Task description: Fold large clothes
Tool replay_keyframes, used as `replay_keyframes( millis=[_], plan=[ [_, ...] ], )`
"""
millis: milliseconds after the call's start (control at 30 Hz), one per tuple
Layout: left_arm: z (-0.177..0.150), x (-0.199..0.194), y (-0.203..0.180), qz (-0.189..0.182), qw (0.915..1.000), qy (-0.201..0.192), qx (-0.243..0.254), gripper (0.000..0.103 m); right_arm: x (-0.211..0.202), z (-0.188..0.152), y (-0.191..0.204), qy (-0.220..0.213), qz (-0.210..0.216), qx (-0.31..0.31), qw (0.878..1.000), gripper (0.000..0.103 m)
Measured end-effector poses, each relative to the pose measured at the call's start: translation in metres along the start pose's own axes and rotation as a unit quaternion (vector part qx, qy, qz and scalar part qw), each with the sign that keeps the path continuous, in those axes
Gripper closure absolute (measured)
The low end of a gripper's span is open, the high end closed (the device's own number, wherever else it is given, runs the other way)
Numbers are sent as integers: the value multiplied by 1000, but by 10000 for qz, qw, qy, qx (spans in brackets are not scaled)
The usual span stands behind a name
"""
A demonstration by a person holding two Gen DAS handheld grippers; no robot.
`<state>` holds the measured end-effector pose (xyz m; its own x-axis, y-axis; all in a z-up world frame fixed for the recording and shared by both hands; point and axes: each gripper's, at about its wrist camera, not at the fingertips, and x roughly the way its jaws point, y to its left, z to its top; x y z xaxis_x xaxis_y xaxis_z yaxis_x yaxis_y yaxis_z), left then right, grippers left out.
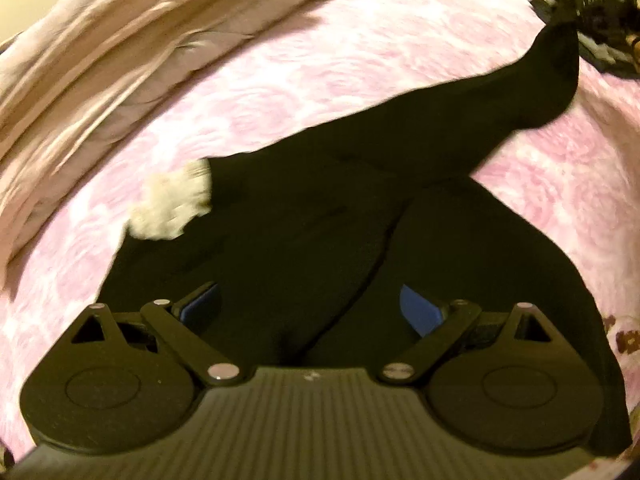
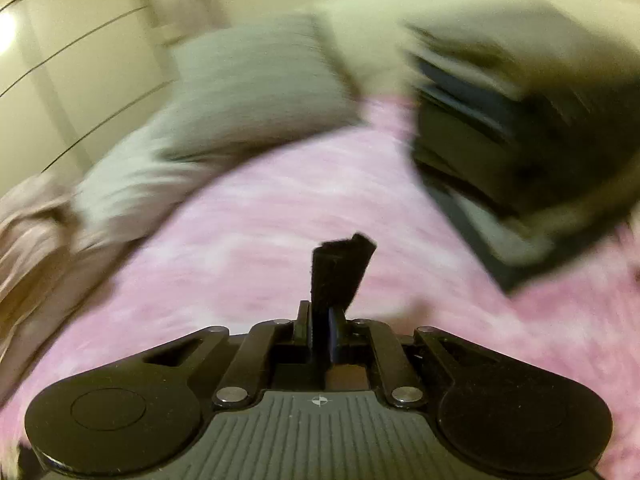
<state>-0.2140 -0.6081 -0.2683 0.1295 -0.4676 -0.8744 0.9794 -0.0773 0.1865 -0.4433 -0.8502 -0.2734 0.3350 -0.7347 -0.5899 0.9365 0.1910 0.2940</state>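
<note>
I am holding the left hand-held gripper (image 1: pixel 310 304), fingers spread apart, above the black garment (image 1: pixel 320 232) lying on the pink bed cover (image 1: pixel 360 64). My right hand-held gripper (image 2: pixel 320 320) is clamping one black corner of it.

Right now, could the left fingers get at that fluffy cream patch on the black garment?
Probably yes. The left gripper is open above the black garment, and the fluffy cream patch lies uncovered on the pink bedspread, ahead and to the left in its view. Nothing sits between them.
</note>
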Motion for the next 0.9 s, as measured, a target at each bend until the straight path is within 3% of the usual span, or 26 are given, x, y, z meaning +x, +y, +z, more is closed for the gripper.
replay_keyframes(
  millis=[133,233,300,433,500,633,733,800,867,900],
  plan=[
    [-30,-32,36,226,9990,-81,-376,9,-40,-2,106,-343,932,-857,9914,99],
    [-60,-56,66,378,9970,-123,-663,9,-83,-27,190,-651,1685,-1504,9720,99],
    [-84,-69,85,462,9953,-83,-847,9,-104,-63,241,-584,2214,-1798,9567,99],
    [-140,-86,121,619,9918,61,-1121,9,-107,-173,324,114,3023,-2603,9169,99],
    [-168,-91,136,693,9899,152,-1227,9,-93,-226,347,606,3088,-2852,9053,99],
    [-215,-97,160,773,9866,312,-1401,9,-71,-273,365,1179,2872,-2859,9066,99],
    [-238,-99,173,724,9839,404,-1582,9,-72,-268,374,1100,2735,-2919,9099,99],
    [-243,-105,176,704,9833,356,-1639,9,-88,-256,386,822,2702,-2866,9155,99],
    [-245,-111,181,691,9831,279,-1673,9,-106,-245,406,499,2957,-2778,9126,99],
    [-246,-112,186,694,9829,252,-1688,9,-118,-241,419,363,3229,-2740,9052,99]
  ],
)
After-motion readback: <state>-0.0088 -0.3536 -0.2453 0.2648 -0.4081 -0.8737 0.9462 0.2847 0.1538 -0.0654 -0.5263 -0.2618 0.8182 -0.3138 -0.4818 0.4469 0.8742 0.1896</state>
